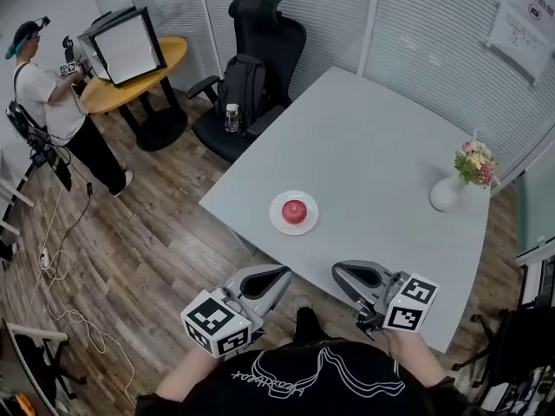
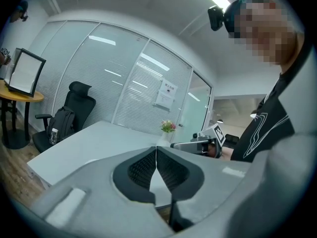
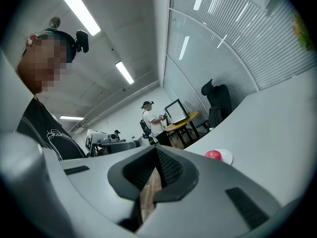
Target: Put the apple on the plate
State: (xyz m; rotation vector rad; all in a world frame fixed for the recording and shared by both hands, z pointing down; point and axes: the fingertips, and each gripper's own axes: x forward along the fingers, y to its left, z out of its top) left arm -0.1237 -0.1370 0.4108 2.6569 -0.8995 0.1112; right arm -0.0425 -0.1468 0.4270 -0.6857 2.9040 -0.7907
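Note:
A red apple lies on a small white plate near the front left edge of the grey table. Both grippers hover at the table's near edge, in front of the plate and apart from it. My left gripper has its jaws together with nothing between them. My right gripper is also shut and empty. The right gripper view shows the apple on the plate some way off.
A white vase of flowers stands at the table's right edge. A black office chair with a backpack and a bottle stands behind the table. A person stands by a round yellow table at far left.

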